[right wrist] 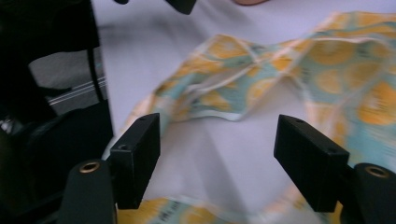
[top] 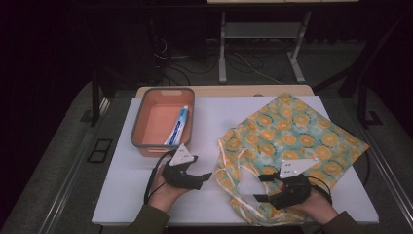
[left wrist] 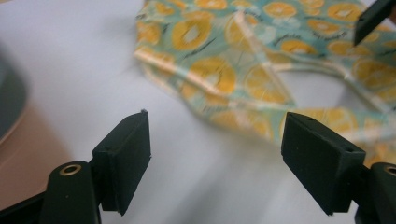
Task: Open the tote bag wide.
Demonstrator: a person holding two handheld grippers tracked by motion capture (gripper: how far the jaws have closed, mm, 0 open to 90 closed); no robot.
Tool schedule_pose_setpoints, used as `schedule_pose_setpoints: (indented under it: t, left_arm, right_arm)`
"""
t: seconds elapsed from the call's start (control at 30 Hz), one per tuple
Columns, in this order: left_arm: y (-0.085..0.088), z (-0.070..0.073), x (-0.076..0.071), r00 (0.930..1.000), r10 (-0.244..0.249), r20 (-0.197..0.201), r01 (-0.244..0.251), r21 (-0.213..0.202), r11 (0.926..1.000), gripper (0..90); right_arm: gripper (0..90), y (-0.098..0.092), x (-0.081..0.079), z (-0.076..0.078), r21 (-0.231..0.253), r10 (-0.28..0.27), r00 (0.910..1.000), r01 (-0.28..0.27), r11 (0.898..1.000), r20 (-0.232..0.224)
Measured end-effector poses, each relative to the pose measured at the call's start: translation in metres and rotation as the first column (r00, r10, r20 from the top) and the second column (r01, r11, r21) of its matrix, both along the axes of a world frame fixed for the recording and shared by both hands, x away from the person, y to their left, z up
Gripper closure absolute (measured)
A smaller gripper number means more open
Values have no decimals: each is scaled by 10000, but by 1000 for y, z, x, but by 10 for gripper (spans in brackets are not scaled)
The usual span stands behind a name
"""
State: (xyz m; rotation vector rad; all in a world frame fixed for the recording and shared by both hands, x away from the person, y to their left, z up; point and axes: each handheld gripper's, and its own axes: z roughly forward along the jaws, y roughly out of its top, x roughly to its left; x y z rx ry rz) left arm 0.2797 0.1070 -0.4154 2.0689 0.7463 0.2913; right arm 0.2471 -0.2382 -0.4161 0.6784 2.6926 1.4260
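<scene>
The cloth bag (top: 287, 141) lay at lower right, both tongs (top: 203, 176) (top: 261, 187) wide and empty; you needed one handle (left wrist: 261, 74) per side.

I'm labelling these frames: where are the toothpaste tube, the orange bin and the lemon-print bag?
toothpaste tube (top: 178, 126): high view, middle of its body.
orange bin (top: 138, 126): high view, left rim.
lemon-print bag (top: 297, 126): high view, flat upper panel.

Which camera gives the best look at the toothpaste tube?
The high view: the toothpaste tube lies whole inside the orange bin. The left gripper view catches a blurred edge of the bin, no tube. The right gripper view faces the bag.
</scene>
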Motion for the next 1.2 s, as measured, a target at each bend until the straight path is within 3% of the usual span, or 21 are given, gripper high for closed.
schedule_pose_setpoints:
  t: [0.13, 0.3, 0.47, 0.6, 0.73, 0.87, 1.0, 1.1, 1.2]
  left_arm:
    - [23, -4, -10, 9996, 263, -84, -263, 0, 9997, 212]
    - [32, -8, -12, 9991, 321, -268, -322, -29, 9995, 181]
    - [35, -11, -10, 9986, 399, -348, -399, 11, 9992, 181]
    - [33, -11, -10, 9987, 422, -294, -418, 154, 9990, 184]
    - [34, -11, -9, 9984, 484, -286, -481, 117, 9988, 187]
    - [35, -12, -9, 9981, 514, -337, -510, 133, 9986, 188]
    - [36, -13, -8, 9979, 516, -403, -508, 199, 9985, 188]
    - [36, -14, -8, 9977, 529, -417, -521, 193, 9985, 188]
    - [36, -14, -7, 9976, 546, -415, -538, 208, 9983, 188]
  right_arm:
    - [332, 15, -7, -1, 49, 564, 9982, -563, 9984, -206]
    - [370, 33, -10, -7, -321, 1045, 9940, -1056, 9939, -338]
    - [565, 42, -8, -14, -582, 1386, 9889, -1416, 9882, -531]
    - [725, 46, -8, -13, -443, 1462, 9883, -1481, 9880, -442]
    - [876, 62, -11, -13, -430, 1914, 9812, -1923, 9804, -234]
    - [827, 83, -14, -18, -605, 2308, 9728, -2317, 9709, -218]
    - [635, 88, -13, -16, -438, 2225, 9748, -2229, 9738, -148]
    - [583, 73, -3, -3, 55, 1453, 9894, -1453, 9894, -17]
    - [568, 56, 12, 4, 186, 629, 9980, -630, 9978, 57]
